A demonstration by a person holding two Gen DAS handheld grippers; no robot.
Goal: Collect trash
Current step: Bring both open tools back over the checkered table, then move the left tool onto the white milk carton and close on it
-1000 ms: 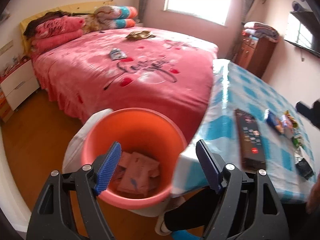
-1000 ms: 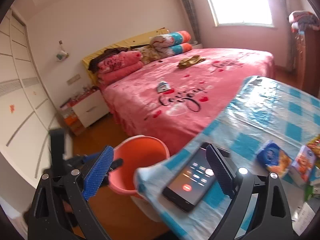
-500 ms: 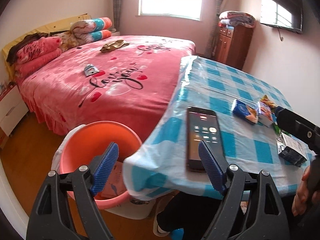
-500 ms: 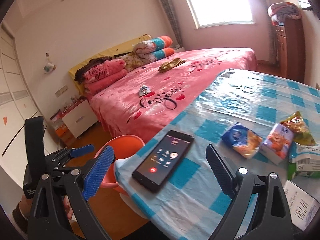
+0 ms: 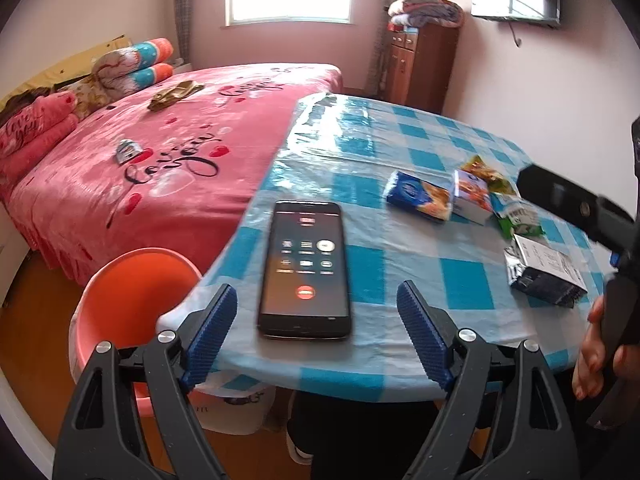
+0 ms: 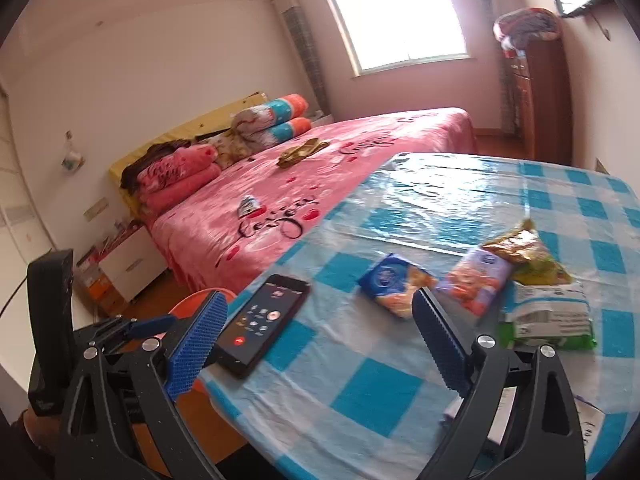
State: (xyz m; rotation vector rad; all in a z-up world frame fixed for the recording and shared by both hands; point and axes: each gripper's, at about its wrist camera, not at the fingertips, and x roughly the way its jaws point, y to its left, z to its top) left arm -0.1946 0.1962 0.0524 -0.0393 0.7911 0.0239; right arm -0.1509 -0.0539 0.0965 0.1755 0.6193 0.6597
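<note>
We held the left gripper (image 5: 316, 332) over the near edge of the bench (image 5: 400, 144), its jaws standing apart with nothing between the pads; they had just been opening. Our right gripper (image 6: 320, 340) hung over the same edge, jaws likewise apart and empty. The trash lay toward the right side of the bench: a blue wrapper (image 5: 418, 195), a small carton (image 5: 472, 197) touching it, a yellow-green packet (image 5: 486, 174) behind, a green-and-white bag (image 5: 516, 216), and a dark foil pouch (image 5: 544, 274) nearest the right edge. A phone (image 5: 306, 268) with its screen lit lay face up near the front left corner. The orange bucket (image 5: 132, 300) stood on the floor just beside that corner, partly under the overhanging cloth; we could not tell what was in it, since only its bare inner wall showed. On the pink bed (image 5: 160, 168) lay a small wrapper (image 5: 127, 150) and a crumpled olive cloth (image 5: 174, 94).
</note>
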